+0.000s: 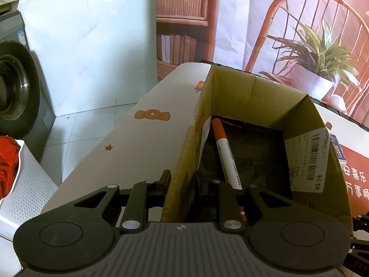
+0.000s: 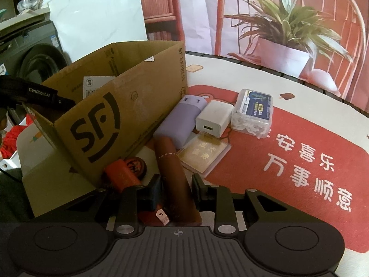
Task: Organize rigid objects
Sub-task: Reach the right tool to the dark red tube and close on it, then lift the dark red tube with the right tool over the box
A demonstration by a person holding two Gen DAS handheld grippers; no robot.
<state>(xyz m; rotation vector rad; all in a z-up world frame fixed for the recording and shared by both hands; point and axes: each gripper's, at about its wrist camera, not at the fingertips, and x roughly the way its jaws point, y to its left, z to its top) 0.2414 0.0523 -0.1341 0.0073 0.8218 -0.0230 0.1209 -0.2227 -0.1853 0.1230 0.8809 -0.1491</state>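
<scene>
On surface, left: open cardboard box (image 2: 120, 106) w/ black "SF" logo, standing on a white cloth (image 2: 230, 76) that has a red panel w/ white characters.
Inside box: orange-capped white marker (image 1: 224, 152) leaning along left wall; dark flat item under it, can't tell what.
Left tongs (image 1: 182, 184): pressed together on box's near left wall, one finger outside, one inside.
Right tongs (image 2: 176, 189): pinching a dark red-brown tube (image 2: 173, 170), lengthwise between fingers.
Beside box, right: lilac case (image 2: 182, 120), white charger (image 2: 214, 117) touching it, clear tub of small white pieces (image 2: 253, 113) just beside charger.
Nearer camera: clear case w/ gold card (image 2: 204, 153), red block (image 2: 122, 175), round dark seal (image 2: 136, 164).
</scene>
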